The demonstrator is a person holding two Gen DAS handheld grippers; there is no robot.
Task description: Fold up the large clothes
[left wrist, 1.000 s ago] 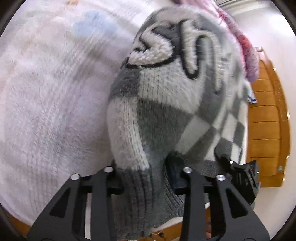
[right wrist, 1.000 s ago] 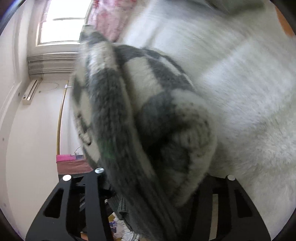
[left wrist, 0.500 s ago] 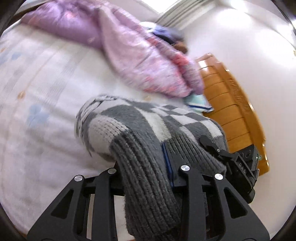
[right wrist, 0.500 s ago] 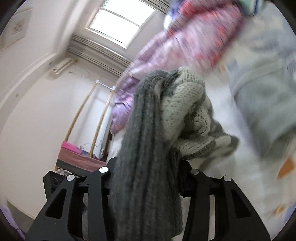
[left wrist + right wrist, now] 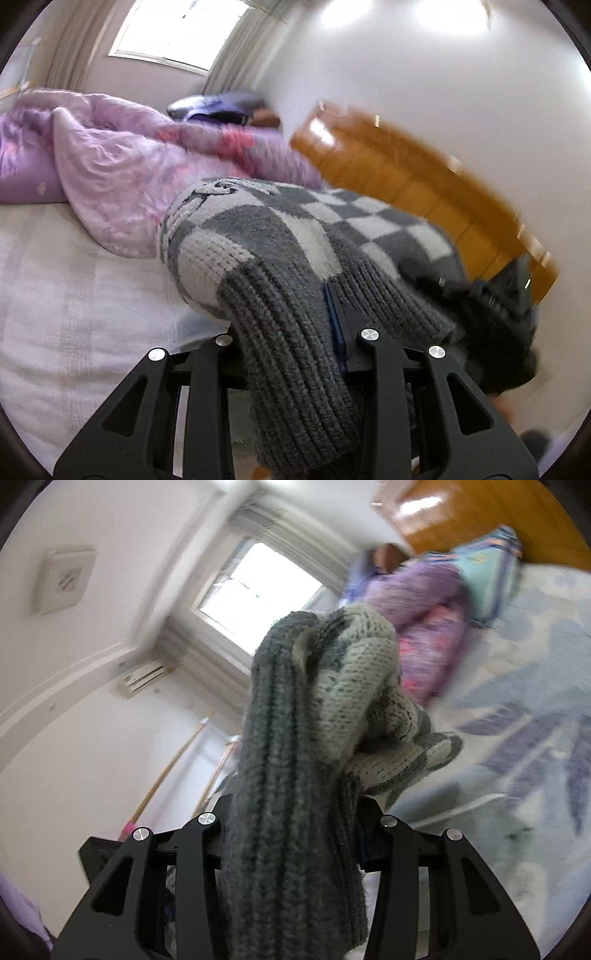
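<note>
A thick grey and white checkered knit sweater [image 5: 295, 236] is held up over the bed. My left gripper [image 5: 291, 332] is shut on its grey ribbed hem, which hangs down between the fingers. My right gripper [image 5: 291, 812] is shut on another part of the ribbed hem [image 5: 280, 775], with bunched checkered knit above it. The right gripper body shows blurred at the far right of the left wrist view [image 5: 495, 295], under the sweater's edge.
A white bed sheet [image 5: 66, 288] lies below, with a blue leaf print [image 5: 535, 720]. A crumpled purple and pink quilt [image 5: 122, 162] lies at the bed's head. An orange wooden headboard [image 5: 406, 177] stands against the white wall. A window [image 5: 258, 587] is behind.
Both grippers have lifted the sweater off the bed and tilted upward. The views now take in the walls, window and headboard. The grip on the hem is unchanged.
</note>
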